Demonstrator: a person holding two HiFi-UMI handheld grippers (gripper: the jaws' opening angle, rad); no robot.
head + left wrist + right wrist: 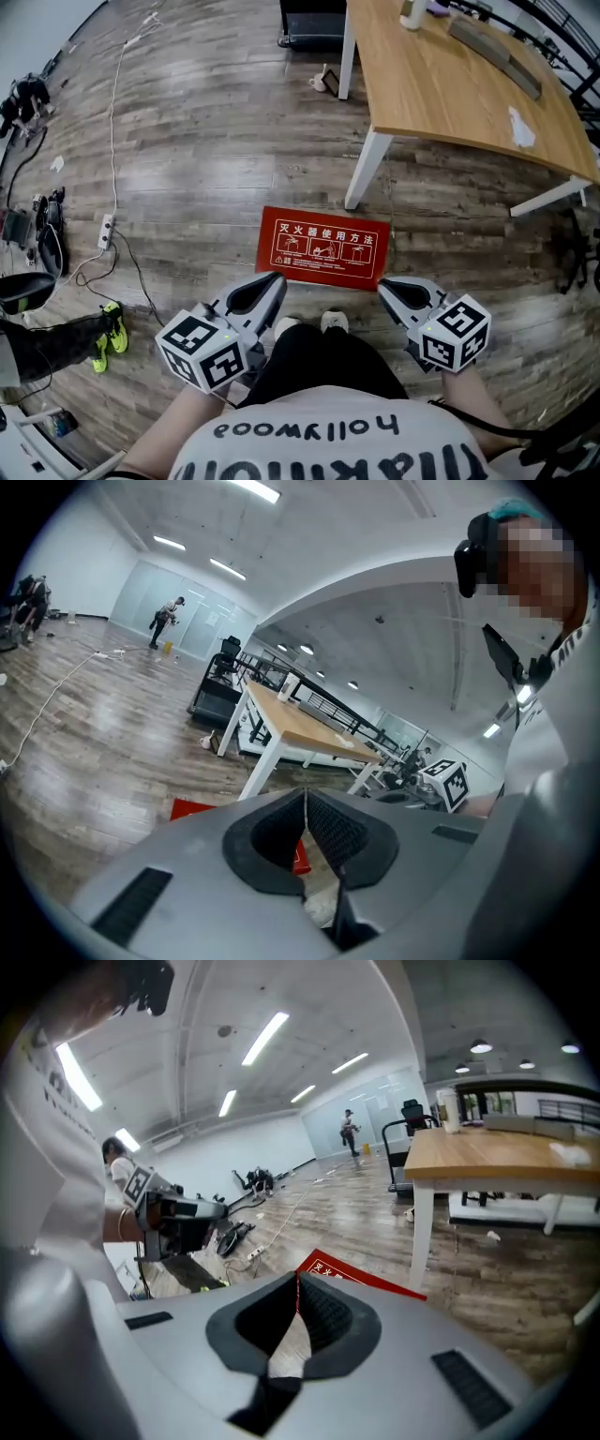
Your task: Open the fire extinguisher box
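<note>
The red fire extinguisher box (323, 247) lies flat on the wooden floor (206, 169), just beyond the person's shoes (334, 321) and near the white leg at the corner of the table (441, 84). Its printed lid seems to be down, though that is hard to judge from above. The left gripper (270, 279) and the right gripper (384, 285) hang by the box's near edge, one toward each near corner. Both have their jaws pressed together on nothing.

White T-shirt (281, 461) (black lettering), black trousers (319, 361)
</note>
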